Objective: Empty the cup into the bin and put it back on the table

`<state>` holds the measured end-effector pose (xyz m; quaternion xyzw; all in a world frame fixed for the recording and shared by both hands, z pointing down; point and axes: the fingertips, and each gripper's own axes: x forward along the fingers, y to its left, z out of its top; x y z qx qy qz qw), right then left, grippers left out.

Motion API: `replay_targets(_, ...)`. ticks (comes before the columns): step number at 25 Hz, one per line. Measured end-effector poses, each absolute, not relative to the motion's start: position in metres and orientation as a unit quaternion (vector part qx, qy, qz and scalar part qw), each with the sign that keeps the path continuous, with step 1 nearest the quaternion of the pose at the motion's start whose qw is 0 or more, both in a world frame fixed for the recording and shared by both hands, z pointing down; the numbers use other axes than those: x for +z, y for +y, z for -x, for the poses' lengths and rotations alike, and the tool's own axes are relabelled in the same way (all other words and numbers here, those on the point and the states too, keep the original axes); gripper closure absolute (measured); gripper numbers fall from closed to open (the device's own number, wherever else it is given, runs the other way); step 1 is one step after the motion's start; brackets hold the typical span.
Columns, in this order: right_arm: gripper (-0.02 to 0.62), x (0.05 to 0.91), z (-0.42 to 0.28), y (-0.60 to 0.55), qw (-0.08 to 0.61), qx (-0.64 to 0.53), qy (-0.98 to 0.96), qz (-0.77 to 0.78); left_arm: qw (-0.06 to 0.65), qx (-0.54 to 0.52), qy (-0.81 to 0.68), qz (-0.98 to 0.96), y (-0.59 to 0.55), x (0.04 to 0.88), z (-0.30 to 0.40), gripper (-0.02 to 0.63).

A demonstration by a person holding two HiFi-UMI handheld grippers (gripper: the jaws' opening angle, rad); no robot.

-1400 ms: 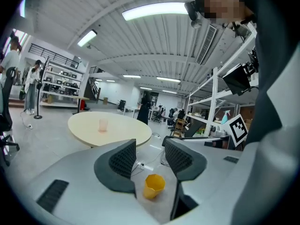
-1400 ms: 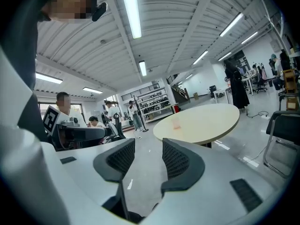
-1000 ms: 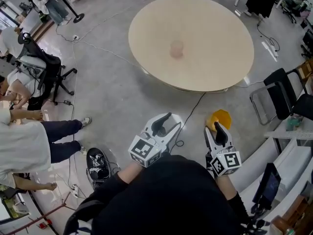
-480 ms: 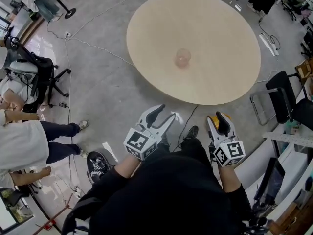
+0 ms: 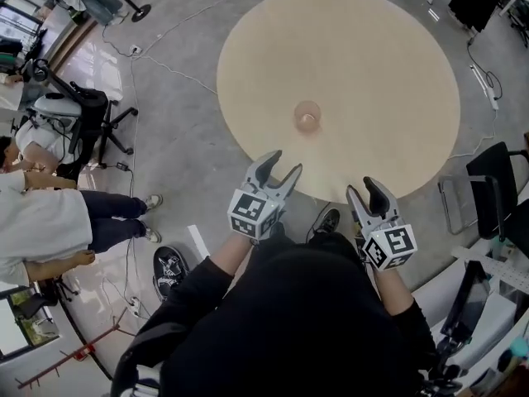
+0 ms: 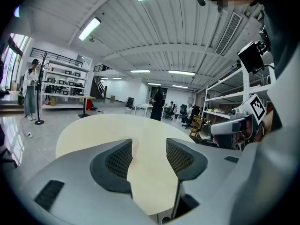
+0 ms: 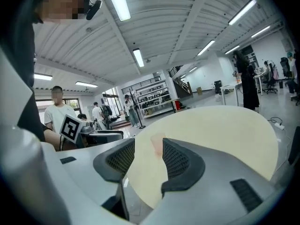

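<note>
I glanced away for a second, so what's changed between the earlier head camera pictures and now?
The person stepped up to the round beige table: the left gripper and right gripper, earlier over grey floor, now reach its near edge. The left gripper's jaws are opening, nothing between them. Unchanged: the clear pinkish cup stands untouched on the table; the right gripper stays open and empty.

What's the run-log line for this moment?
stage: before pickup | cup: upright on table, untouched | left tool: jaws opening, nothing between | right tool: open, empty
</note>
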<state>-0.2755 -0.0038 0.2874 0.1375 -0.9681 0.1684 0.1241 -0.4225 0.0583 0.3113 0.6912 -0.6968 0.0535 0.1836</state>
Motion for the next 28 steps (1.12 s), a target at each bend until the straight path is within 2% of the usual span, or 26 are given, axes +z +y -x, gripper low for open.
replay_targets(14, 0.403, 0.311, 0.320, -0.056, 0.158, 0.197, -0.958, -0.137, 0.229, 0.150, -0.685, -0.676, -0.012, 0.419, 0.493, 0.357)
replay_targets(16, 0.402, 0.317, 0.328, -0.056, 0.165, 0.202, -0.955, -0.141, 0.231, 0.171, -0.669, -0.686, -0.021, 0.433, 0.505, 0.333)
replay_targets(21, 0.402, 0.328, 0.330, -0.065, 0.171, 0.217, -0.947, -0.162, 0.217, 0.212, -0.638, -0.708, -0.052, 0.460, 0.501, 0.272)
replay_targets(28, 0.403, 0.333, 0.322, -0.068, 0.177, 0.223, -0.940, -0.189, 0.219, 0.207, -0.633, -0.713, -0.074, 0.473, 0.496, 0.264)
